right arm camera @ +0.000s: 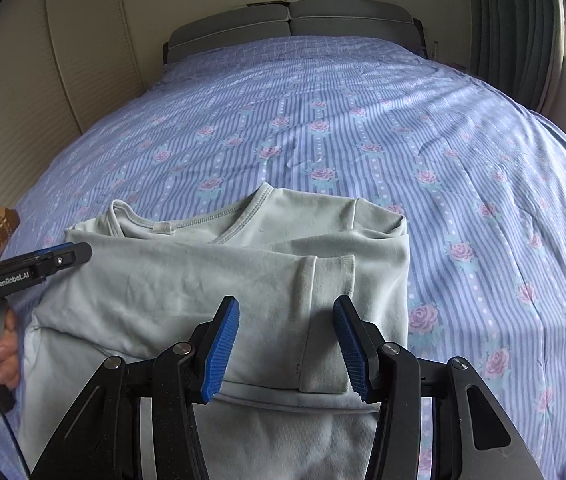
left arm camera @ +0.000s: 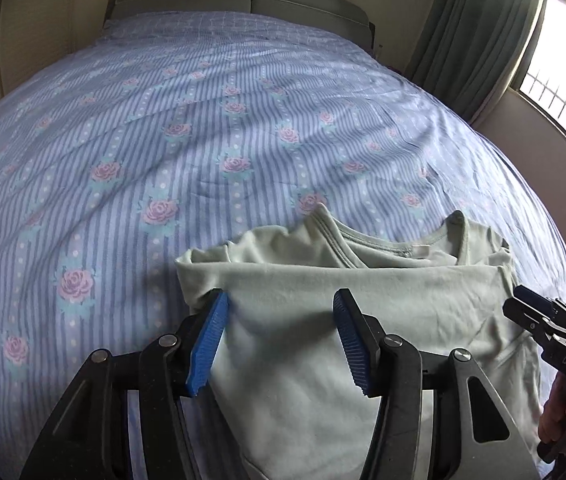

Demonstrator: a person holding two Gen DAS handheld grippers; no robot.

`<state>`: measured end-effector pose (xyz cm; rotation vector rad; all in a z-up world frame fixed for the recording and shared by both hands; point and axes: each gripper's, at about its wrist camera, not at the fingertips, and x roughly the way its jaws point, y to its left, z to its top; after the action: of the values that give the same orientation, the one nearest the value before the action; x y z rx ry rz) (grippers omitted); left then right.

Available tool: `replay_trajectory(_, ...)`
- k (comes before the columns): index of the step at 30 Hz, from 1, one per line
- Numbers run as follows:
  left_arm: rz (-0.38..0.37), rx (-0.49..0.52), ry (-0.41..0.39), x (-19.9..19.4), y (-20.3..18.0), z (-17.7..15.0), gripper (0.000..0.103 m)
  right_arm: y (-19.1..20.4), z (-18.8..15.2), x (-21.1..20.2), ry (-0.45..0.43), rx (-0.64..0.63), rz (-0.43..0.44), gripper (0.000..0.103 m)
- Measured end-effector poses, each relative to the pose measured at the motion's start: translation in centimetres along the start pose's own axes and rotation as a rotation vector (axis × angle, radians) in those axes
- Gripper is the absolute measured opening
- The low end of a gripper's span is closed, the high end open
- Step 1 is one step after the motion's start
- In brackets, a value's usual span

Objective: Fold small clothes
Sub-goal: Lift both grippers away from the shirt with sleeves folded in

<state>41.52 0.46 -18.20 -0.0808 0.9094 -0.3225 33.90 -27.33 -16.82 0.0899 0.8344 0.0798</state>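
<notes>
A pale green long-sleeved shirt (left arm camera: 363,280) lies partly folded on the bed, its neckline at the far end. In the left wrist view my left gripper (left arm camera: 281,296) stands open just over the shirt's left part, its left pad by the folded edge and no cloth pinched. In the right wrist view my right gripper (right arm camera: 287,302) is open too, above the shirt (right arm camera: 163,272), where a sleeve is folded across with its cuff (right arm camera: 333,276) between the fingers. Each gripper also shows in the other view: the right gripper (left arm camera: 531,304) and the left gripper (right arm camera: 79,252).
The bed is covered by a blue striped sheet with pink roses (left arm camera: 163,140), stretching far beyond the shirt to a grey headboard (right arm camera: 291,20). A green curtain (left arm camera: 475,20) and a bright window (left arm camera: 563,60) are to the right. A person's hand (right arm camera: 3,344) holds the left gripper's handle.
</notes>
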Motion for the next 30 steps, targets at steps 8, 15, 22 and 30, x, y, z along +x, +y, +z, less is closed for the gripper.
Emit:
replay_trajectory(8, 0.061, 0.055, -0.014, 0.3, -0.1, 0.0, 0.054, 0.3, 0.1, 2.2, 0.029, -0.063, -0.103, 0.063)
replay_trajectory(15, 0.122, 0.085, -0.034, -4.9, -2.2, -3.8, 0.055, -1.4, -1.2, -2.7, -0.016, 0.004, -0.096, 0.063)
replay_trajectory(22, 0.227, 0.005, -0.053, -12.9, -3.5, -13.0, 0.055, -2.1, -7.9, -11.3, -0.041, 0.040, -0.111, 0.063)
replay_trajectory(30, 0.242, -0.044, -0.009, -16.9, -4.3, -21.4, 0.055, -1.5, -15.1, -16.7, -0.012, 0.040, -0.129, 0.063)
